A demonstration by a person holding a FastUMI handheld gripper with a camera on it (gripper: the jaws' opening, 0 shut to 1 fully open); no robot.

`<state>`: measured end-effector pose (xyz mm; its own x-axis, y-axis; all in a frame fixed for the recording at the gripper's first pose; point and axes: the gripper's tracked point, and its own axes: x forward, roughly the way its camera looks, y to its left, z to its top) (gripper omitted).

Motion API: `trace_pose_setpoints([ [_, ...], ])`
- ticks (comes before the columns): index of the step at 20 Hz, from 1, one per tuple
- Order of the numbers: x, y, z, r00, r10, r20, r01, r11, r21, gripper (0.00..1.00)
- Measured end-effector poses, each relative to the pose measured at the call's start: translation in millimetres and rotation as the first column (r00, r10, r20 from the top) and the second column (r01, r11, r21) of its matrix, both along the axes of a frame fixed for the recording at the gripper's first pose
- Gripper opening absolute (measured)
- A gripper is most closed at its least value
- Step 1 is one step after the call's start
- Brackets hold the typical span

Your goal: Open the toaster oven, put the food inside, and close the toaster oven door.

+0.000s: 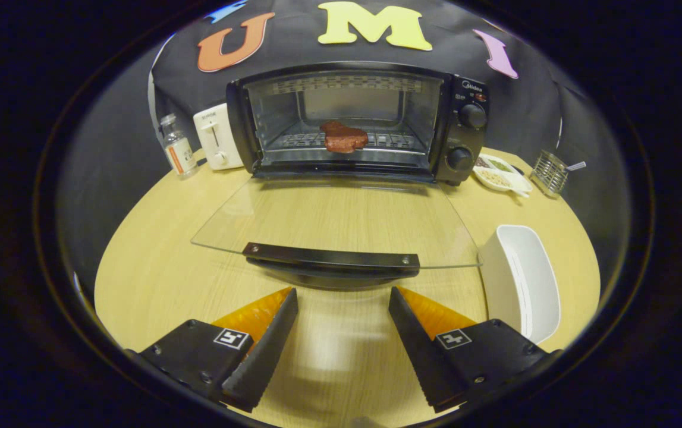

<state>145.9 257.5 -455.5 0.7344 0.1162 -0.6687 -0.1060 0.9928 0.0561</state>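
Glass door (341, 220) down, meat (344, 137) inside; tool (343, 303) empty, spread.

lowered glass door (335, 223) just ahead of spread claw (343, 300)

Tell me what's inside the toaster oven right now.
A reddish-brown piece of food lies on the wire rack inside the open toaster oven. The space under the rack is hidden. The gripper hangs open before the door handle.
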Motion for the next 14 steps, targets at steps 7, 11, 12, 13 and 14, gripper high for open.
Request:
trace_pose_setpoints([
  [7, 2.8, 0.4, 18.8, 1.000, 0.004, -0.020, -0.003, 1.000, 0.019, 0.99],
  [11, 5.4, 1.4, 46.1, 1.000, 0.015, 0.015, -0.015, 1.000, 0.003, 0.99],
  [12, 6.4, 1.5, 52.4, 1.000, 0.018, 0.020, -0.018, 1.000, 0.005, 0.99],
  [13, 8.1, 1.4, 58.4, 1.000, 0.018, 0.019, -0.019, 1.000, 0.008, 0.99],
  [14, 8.1, 1.6, 64.6, 1.000, 0.017, 0.021, -0.017, 1.000, 0.014, 0.99],
])
